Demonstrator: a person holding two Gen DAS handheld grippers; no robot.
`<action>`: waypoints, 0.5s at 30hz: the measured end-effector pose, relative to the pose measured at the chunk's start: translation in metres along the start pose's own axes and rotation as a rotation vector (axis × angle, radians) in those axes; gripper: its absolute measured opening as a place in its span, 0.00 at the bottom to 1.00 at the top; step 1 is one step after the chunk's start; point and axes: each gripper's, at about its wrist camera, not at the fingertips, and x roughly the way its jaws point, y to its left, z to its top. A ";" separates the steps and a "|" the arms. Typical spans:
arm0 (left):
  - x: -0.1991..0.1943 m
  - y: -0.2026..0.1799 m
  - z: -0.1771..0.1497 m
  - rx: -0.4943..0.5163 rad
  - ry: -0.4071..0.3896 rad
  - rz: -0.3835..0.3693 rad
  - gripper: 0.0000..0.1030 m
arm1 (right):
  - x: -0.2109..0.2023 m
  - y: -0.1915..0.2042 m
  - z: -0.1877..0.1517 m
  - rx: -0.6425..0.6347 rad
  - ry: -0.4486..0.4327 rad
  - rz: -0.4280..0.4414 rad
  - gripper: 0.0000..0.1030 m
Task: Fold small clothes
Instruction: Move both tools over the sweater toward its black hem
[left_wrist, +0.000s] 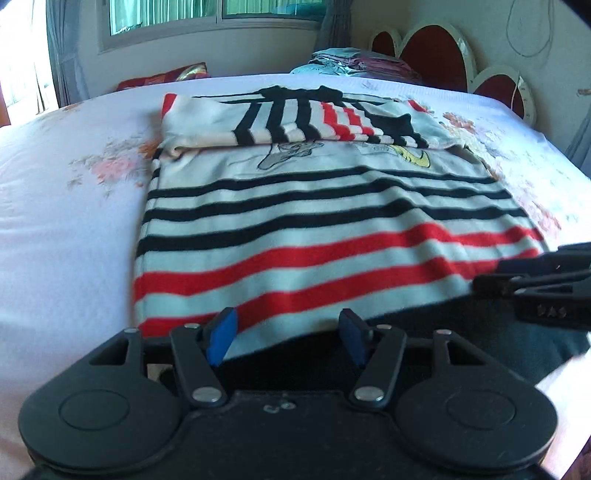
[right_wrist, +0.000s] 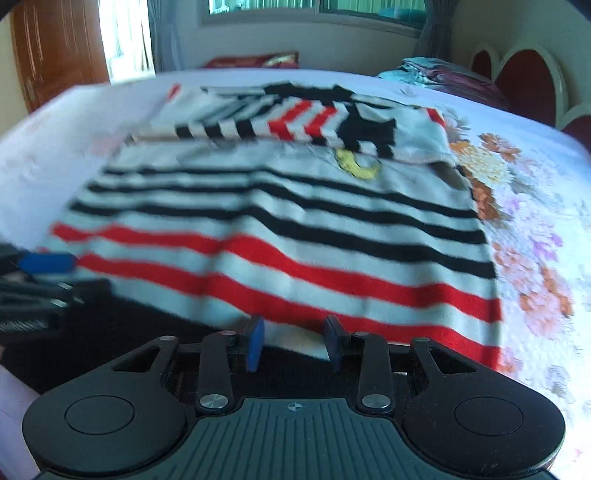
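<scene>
Both your left gripper (left_wrist: 288, 334) and right gripper (right_wrist: 293, 341) stand spread at the striped shirt's (left_wrist: 314, 229) near hem on the bed (left_wrist: 66, 229), pinching nothing, so closing early could snag only one layer and skew the fold.
</scene>
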 end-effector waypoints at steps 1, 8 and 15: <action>-0.002 0.002 -0.002 0.007 0.001 0.005 0.59 | -0.001 -0.003 -0.003 0.001 -0.005 -0.009 0.34; -0.011 0.010 -0.005 -0.026 0.011 0.012 0.59 | -0.013 -0.025 -0.015 0.049 -0.004 -0.056 0.34; -0.021 0.018 -0.008 -0.052 0.016 0.015 0.61 | -0.026 -0.037 -0.025 0.087 -0.009 -0.110 0.34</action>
